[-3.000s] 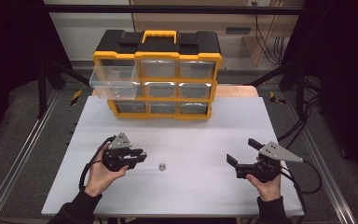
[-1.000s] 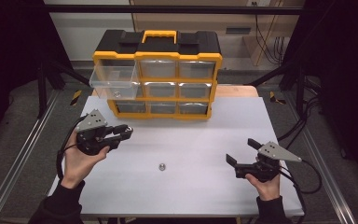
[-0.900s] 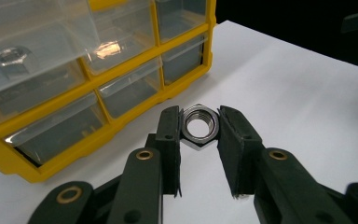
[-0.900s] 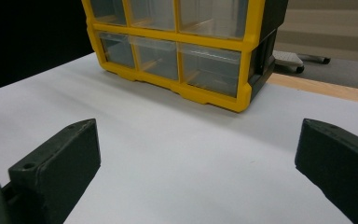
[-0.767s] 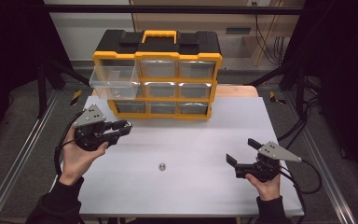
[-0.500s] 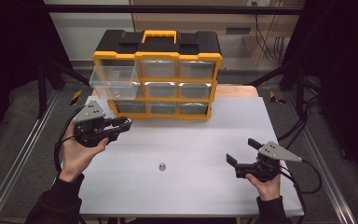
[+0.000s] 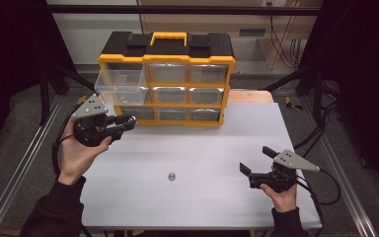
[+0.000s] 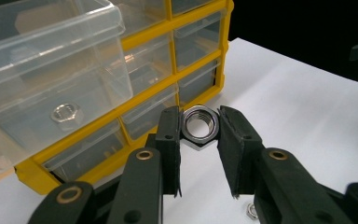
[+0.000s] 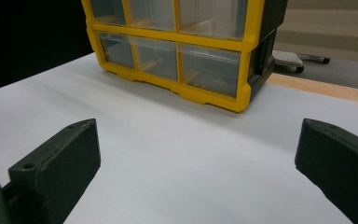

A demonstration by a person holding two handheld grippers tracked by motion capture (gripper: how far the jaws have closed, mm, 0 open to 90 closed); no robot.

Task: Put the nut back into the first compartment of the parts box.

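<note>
A white table (image 7: 202, 163) is set in a dark framed bay, with a yellow and black drawer cabinet (image 7: 167, 79) standing at its far edge. A steel nut (image 8: 199, 126) is held between the jaws of the left gripper (image 7: 121, 121), which are closed on its flats; it hangs just in front of the cabinet's lower left corner, below the clear drawer (image 7: 120, 86) that is pulled out of the cabinet's top left slot. A second nut (image 8: 65, 113) is seen lying inside that drawer, and a third nut (image 7: 170, 176) is left on the table well in front of the cabinet. The right gripper (image 7: 257, 167) is rested on the table well to the right of the cabinet's front, with its jaws spread wide and nothing between them.

The held nut is judged to be at risk of slipping, since it is pinched only by two narrow flats and could be twisted out if the hand is tilted. The drawer's front lip could be struck from below as the nut is lifted, and the nut could then be dropped onto the table or the drawer knocked.

Compared with half a second earlier, the left gripper has been carried slightly nearer the cabinet and the drawer. The right gripper and the loose nut are unchanged.
</note>
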